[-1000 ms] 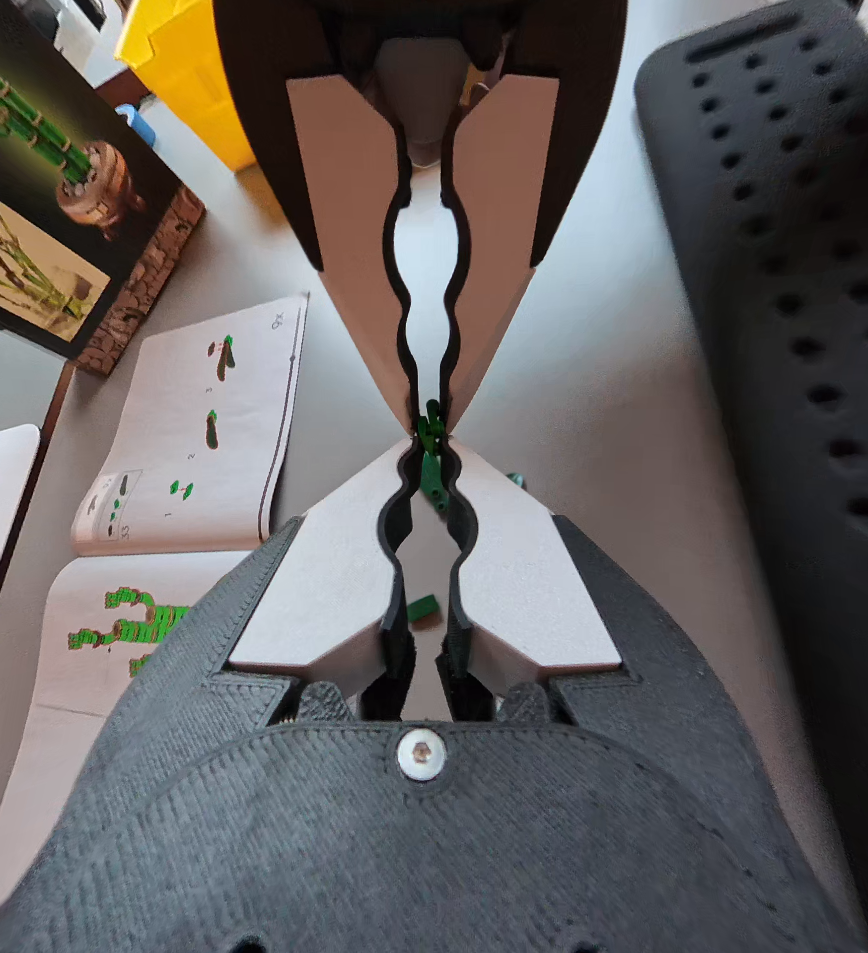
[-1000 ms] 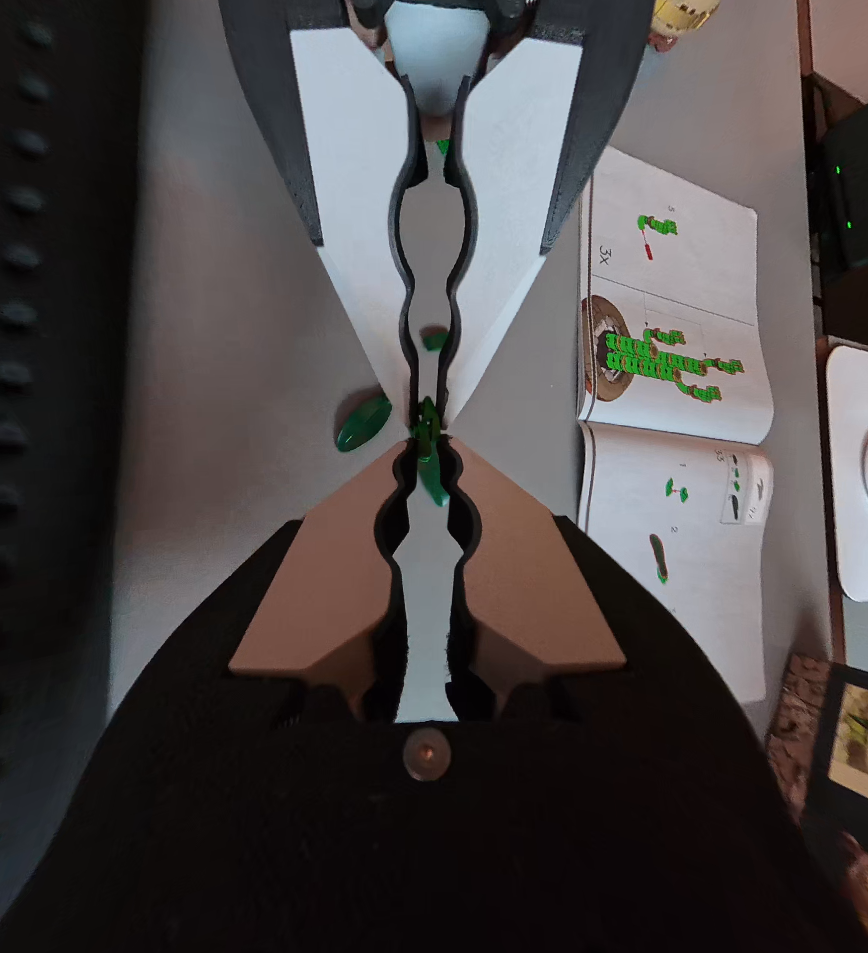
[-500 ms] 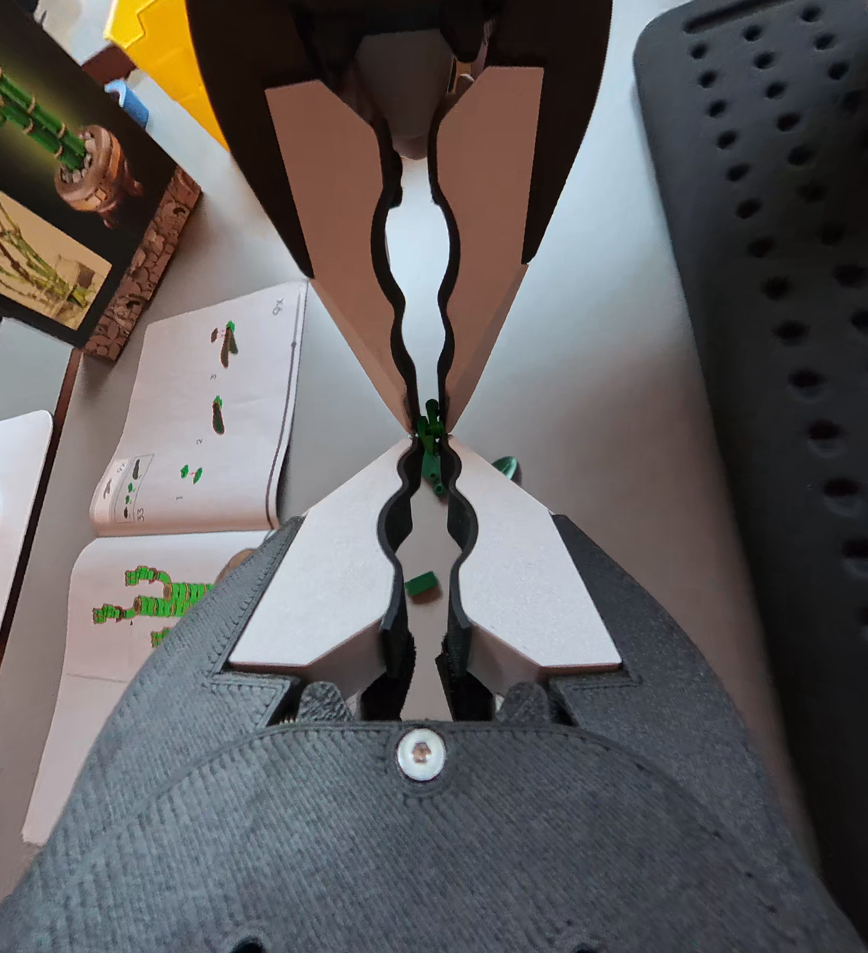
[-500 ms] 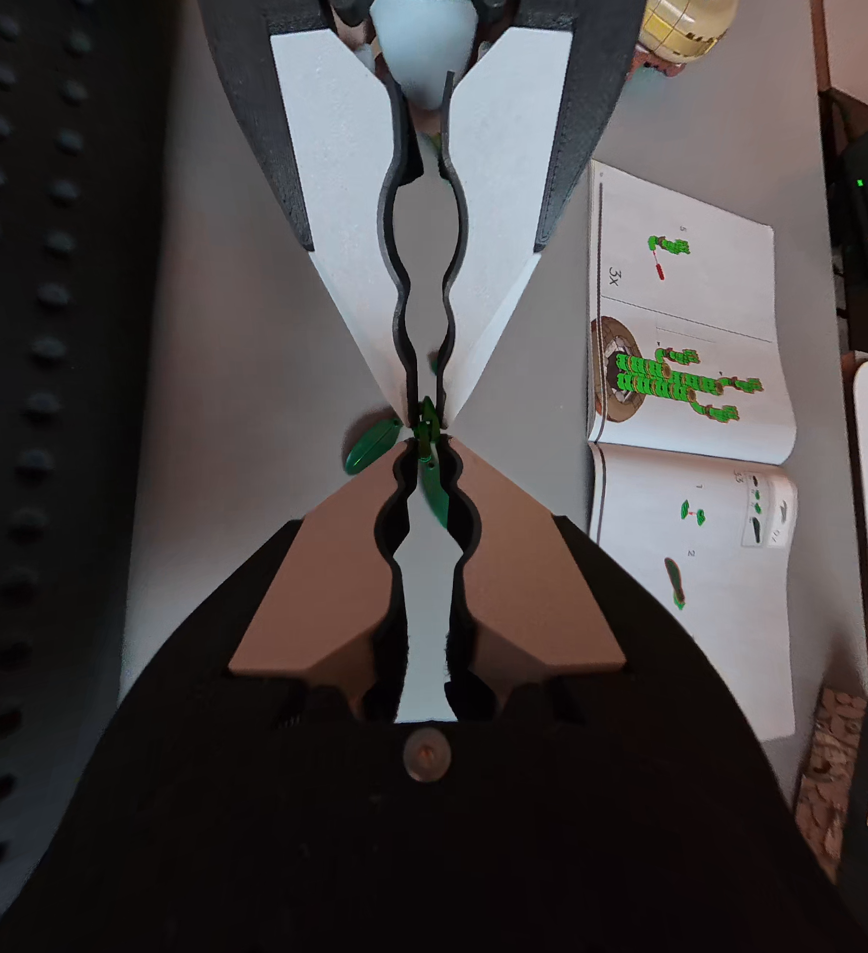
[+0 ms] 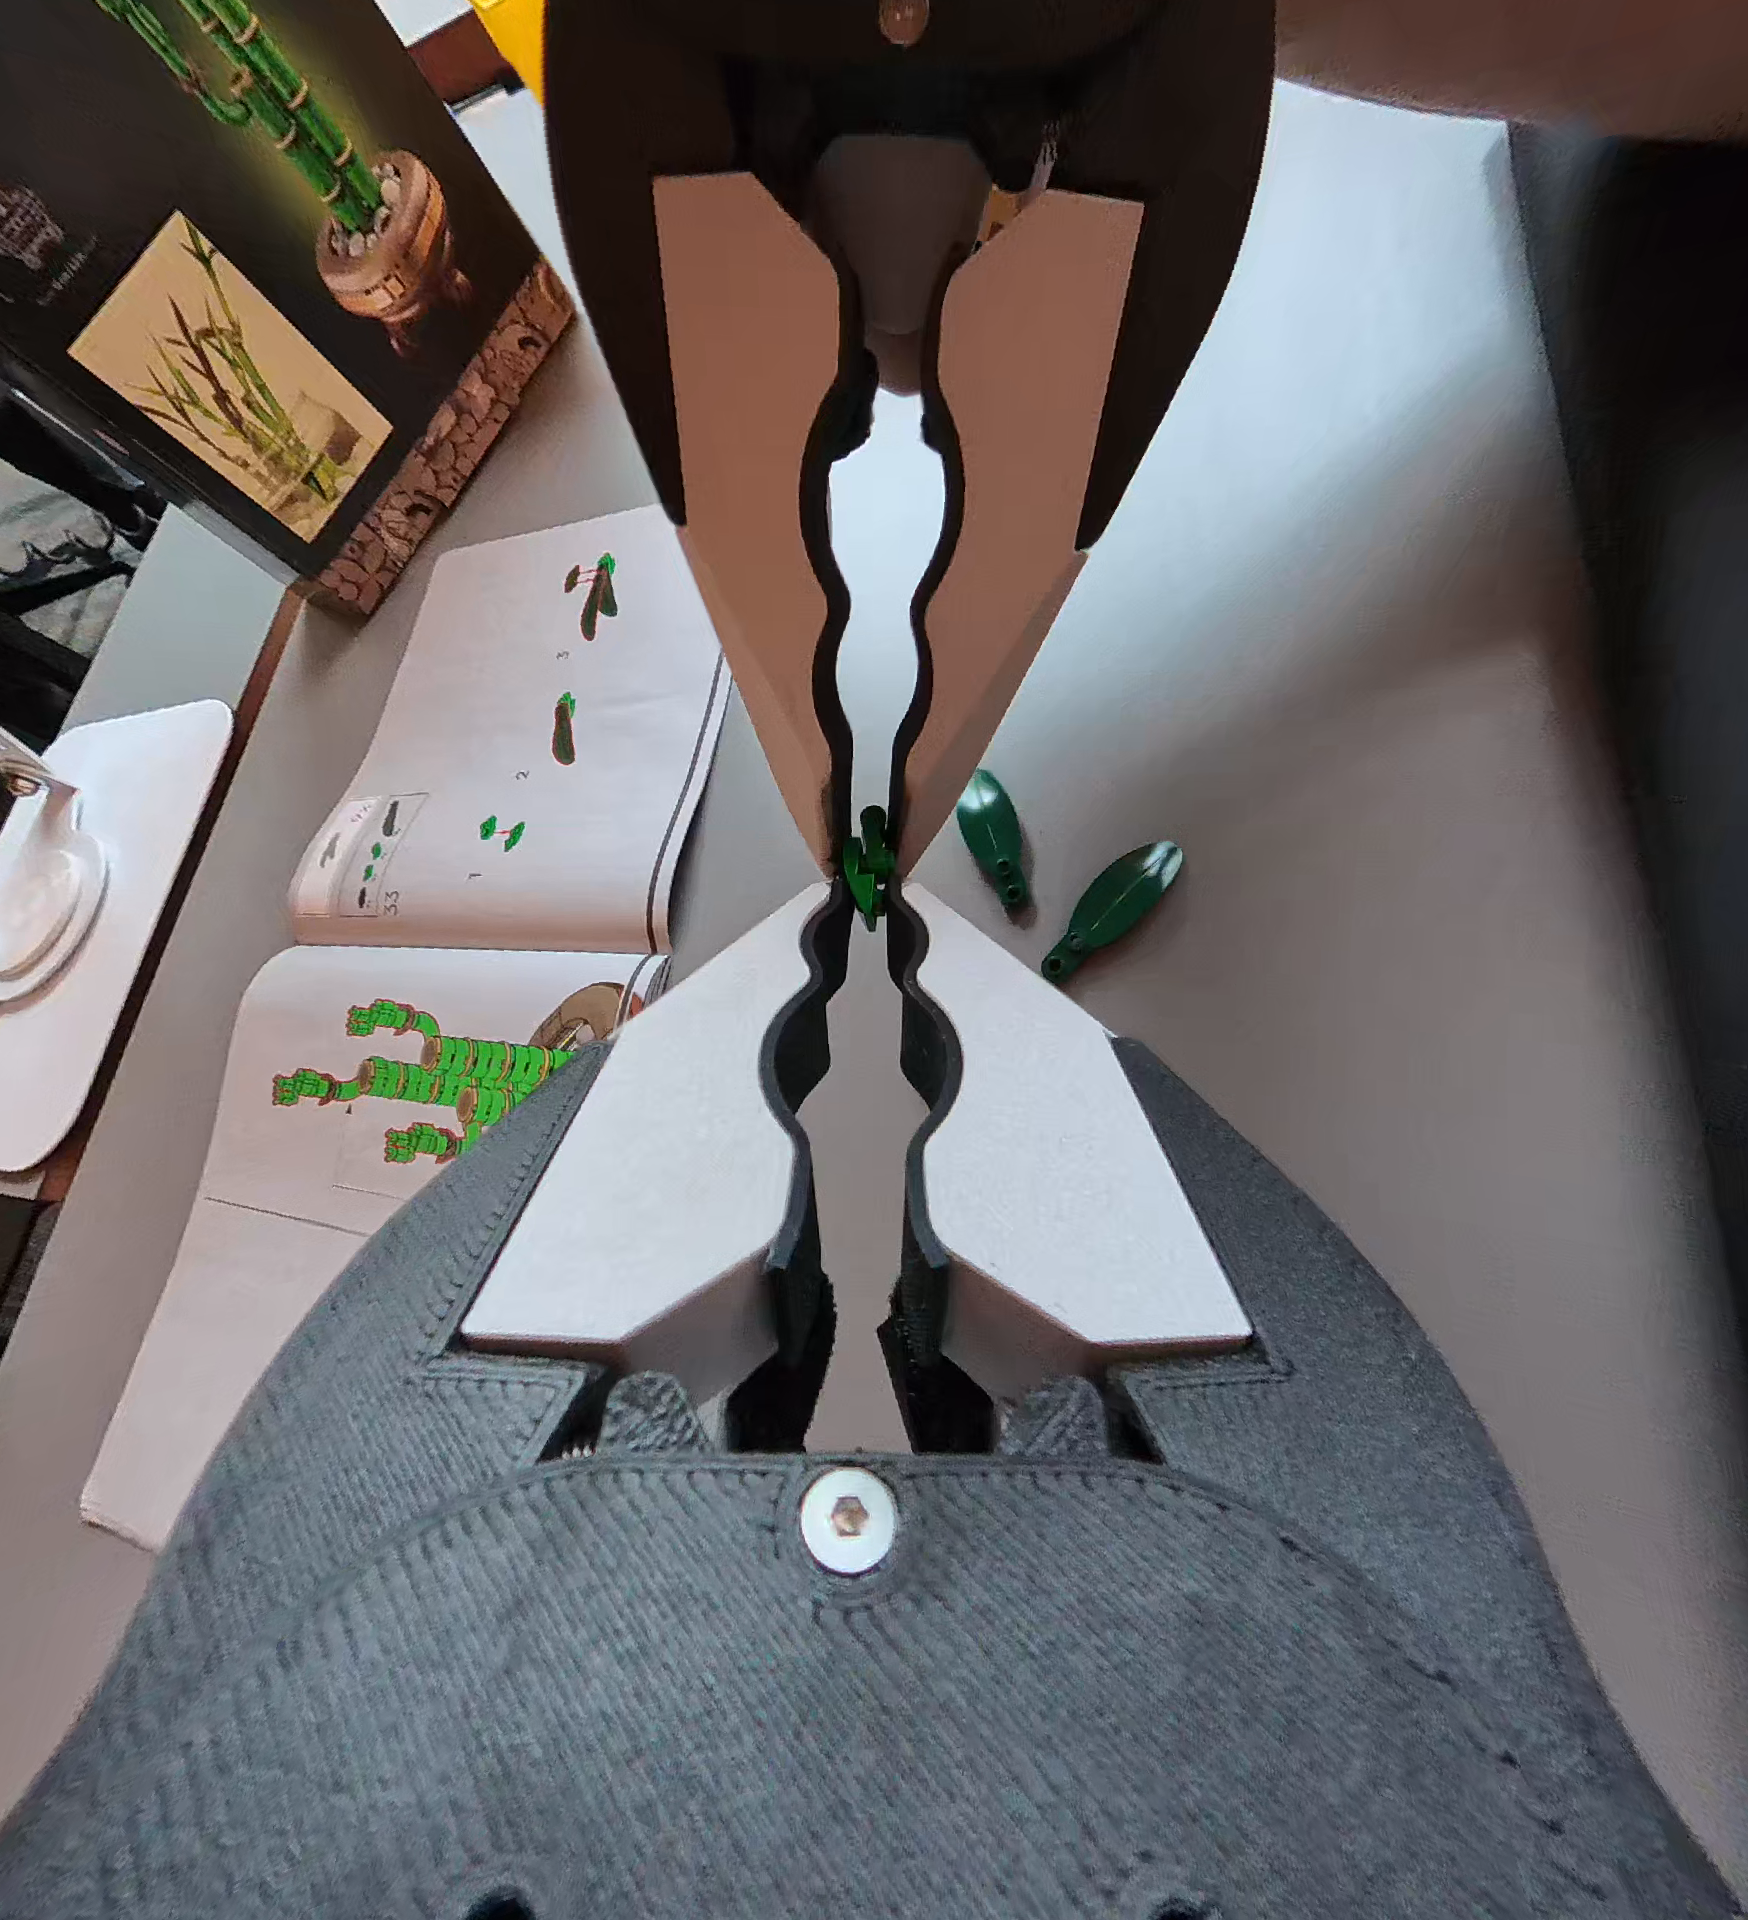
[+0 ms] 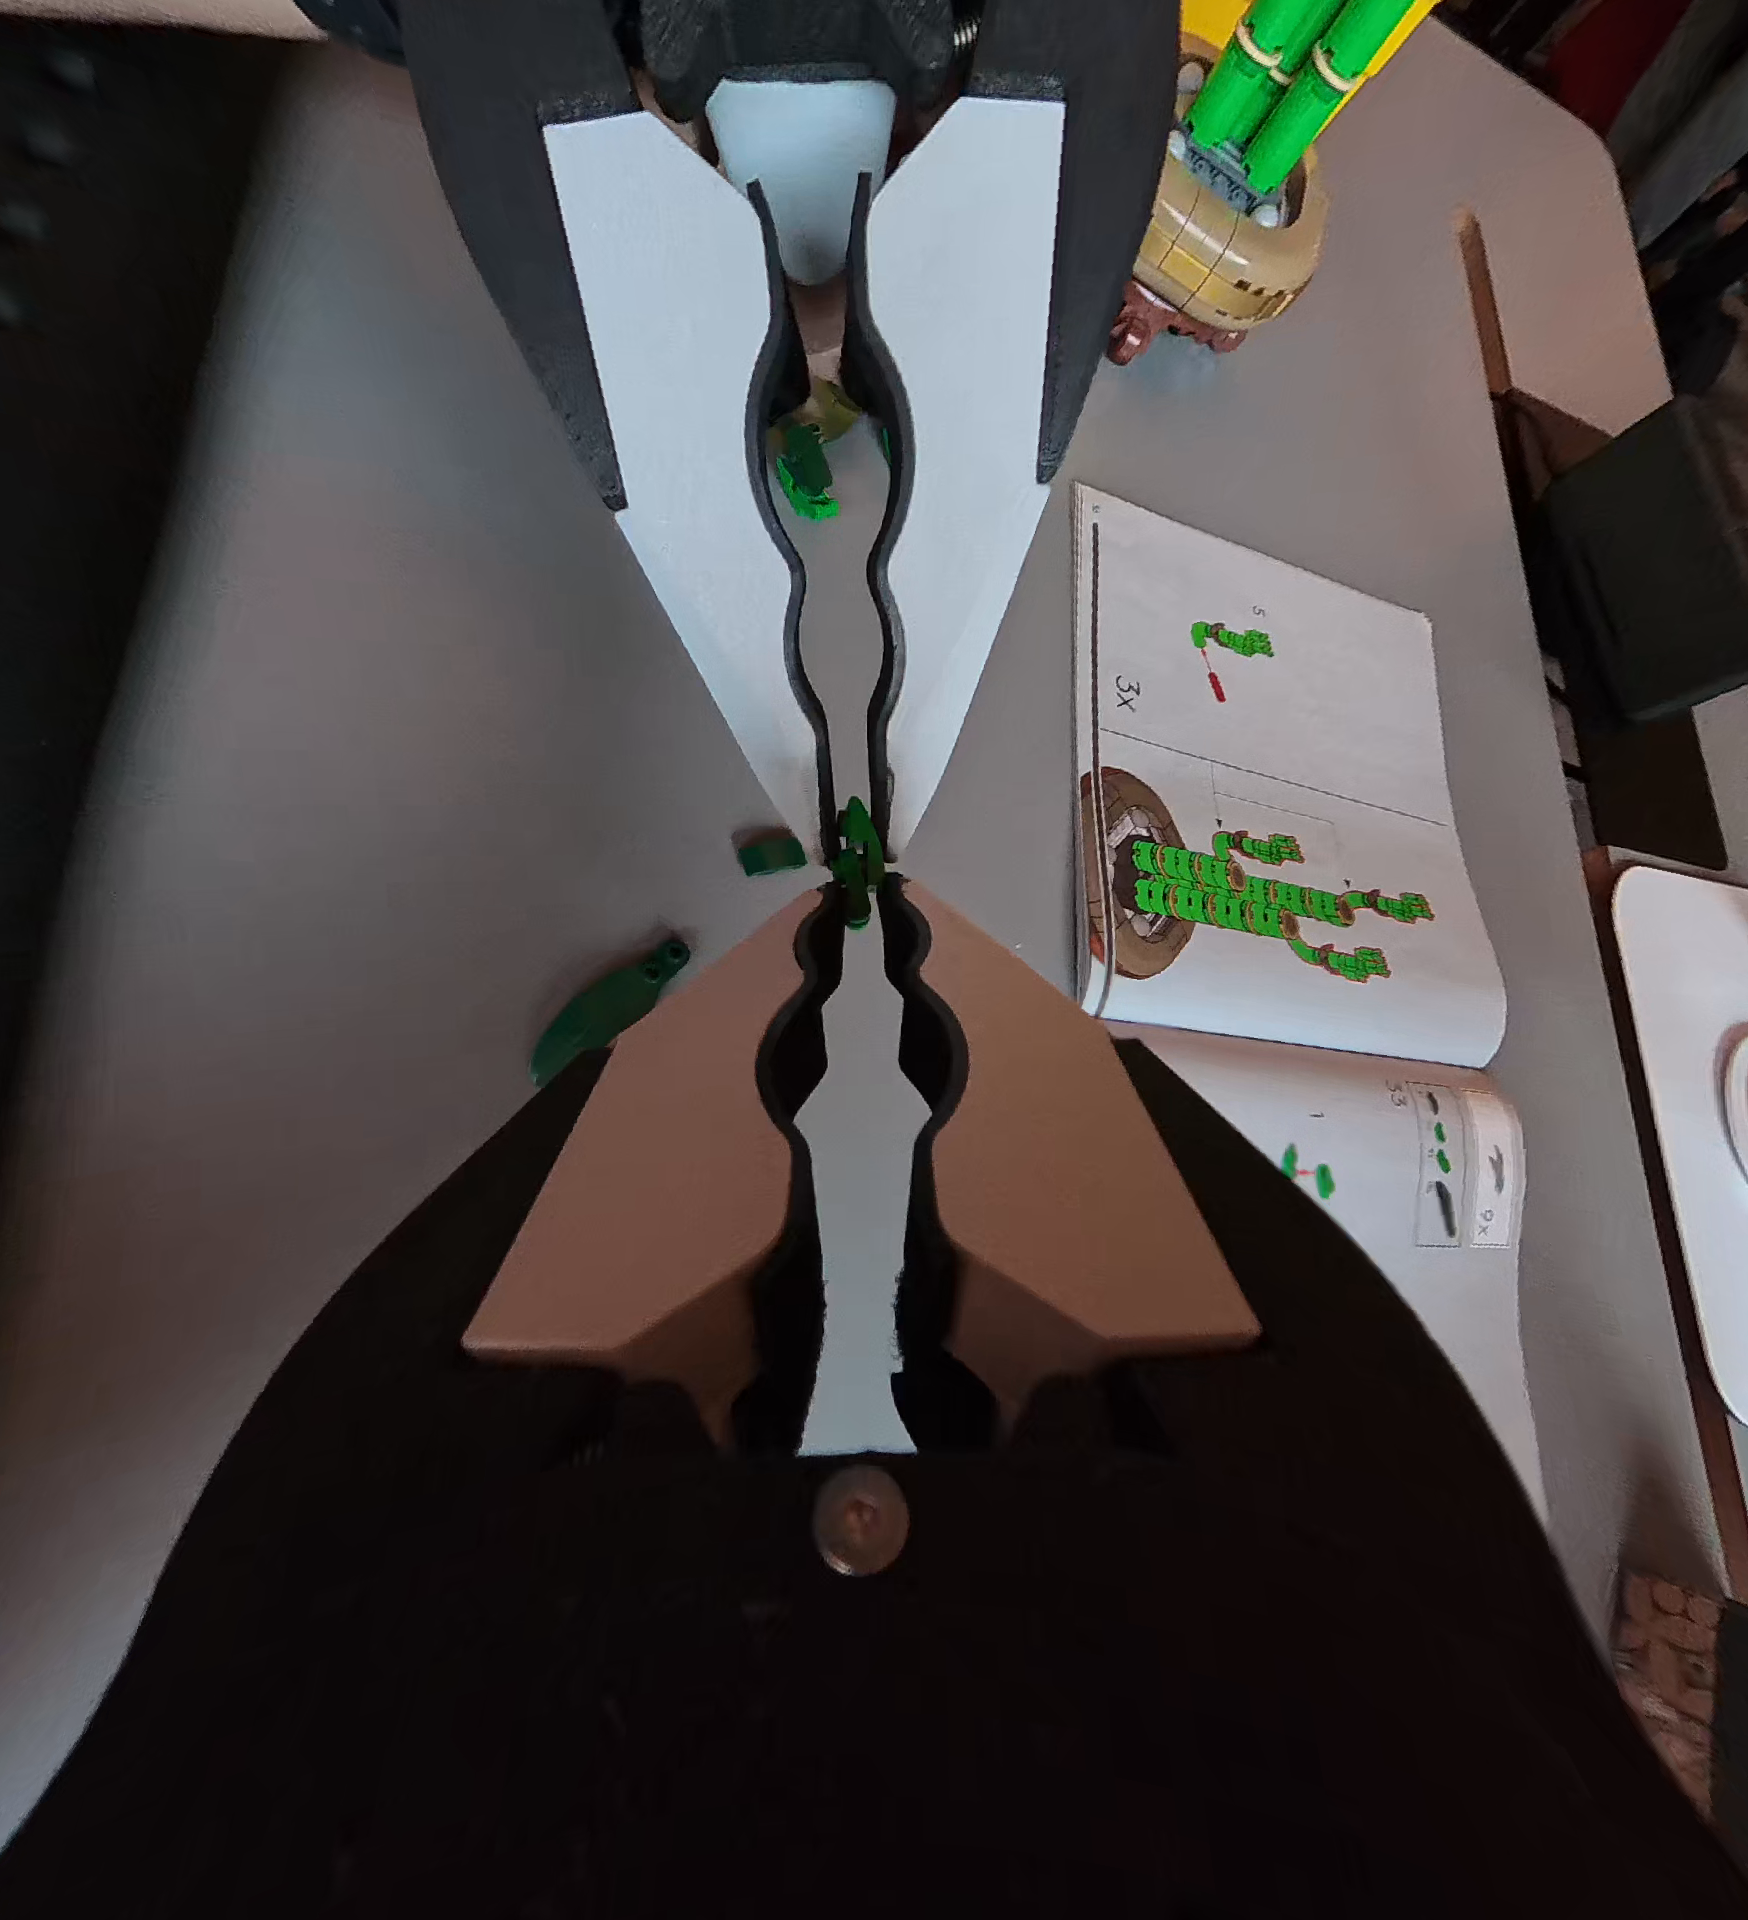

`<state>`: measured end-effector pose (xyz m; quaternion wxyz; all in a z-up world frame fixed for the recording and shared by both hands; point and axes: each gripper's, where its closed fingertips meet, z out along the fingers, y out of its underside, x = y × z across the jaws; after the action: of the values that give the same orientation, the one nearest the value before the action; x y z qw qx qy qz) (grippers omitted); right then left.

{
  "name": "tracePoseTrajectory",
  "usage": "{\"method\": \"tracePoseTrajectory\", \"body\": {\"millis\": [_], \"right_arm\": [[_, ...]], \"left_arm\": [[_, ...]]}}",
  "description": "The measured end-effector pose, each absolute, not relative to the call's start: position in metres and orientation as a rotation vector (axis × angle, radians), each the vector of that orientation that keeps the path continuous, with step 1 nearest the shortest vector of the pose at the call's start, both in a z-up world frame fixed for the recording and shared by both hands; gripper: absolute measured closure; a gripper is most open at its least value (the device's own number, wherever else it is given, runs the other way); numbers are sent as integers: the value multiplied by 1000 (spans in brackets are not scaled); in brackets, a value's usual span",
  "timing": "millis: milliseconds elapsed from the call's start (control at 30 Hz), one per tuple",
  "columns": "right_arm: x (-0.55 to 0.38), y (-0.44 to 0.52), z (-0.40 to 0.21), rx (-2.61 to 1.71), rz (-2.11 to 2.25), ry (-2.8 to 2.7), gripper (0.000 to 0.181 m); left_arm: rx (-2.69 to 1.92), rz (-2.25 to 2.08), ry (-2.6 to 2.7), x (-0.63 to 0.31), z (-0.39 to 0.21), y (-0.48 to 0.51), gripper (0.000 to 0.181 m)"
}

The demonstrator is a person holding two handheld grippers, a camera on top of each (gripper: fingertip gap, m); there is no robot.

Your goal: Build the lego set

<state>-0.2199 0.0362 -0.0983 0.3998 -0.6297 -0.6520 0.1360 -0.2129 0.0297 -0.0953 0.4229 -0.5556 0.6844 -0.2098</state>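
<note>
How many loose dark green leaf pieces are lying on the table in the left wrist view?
2: one leaf just right of the meeting gripper tips, the other leaf farther right, angled. More may be hidden beneath the grippers.

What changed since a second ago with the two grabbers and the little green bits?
Both grippers lifted together, so two loose leaves and the bamboo pot now show. The left gripper and right gripper stay tip to tip, jaws still shut on the green piece. The booklet hasn't moved.

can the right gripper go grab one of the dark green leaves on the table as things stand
Probably not yet. The right gripper is shut on the small green lego piece, tip to tip with the left gripper. The leaf lies unobstructed beside it.
</note>
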Motion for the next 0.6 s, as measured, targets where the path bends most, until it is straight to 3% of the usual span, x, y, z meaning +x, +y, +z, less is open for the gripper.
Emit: {"method": "tracePoseTrajectory", "body": {"millis": [600], "right_arm": [[-215, 39, -84, -1530, 269, -1552, 175]], "left_arm": [[-1316, -522, 1632, -208, -82, 33, 177]]}}
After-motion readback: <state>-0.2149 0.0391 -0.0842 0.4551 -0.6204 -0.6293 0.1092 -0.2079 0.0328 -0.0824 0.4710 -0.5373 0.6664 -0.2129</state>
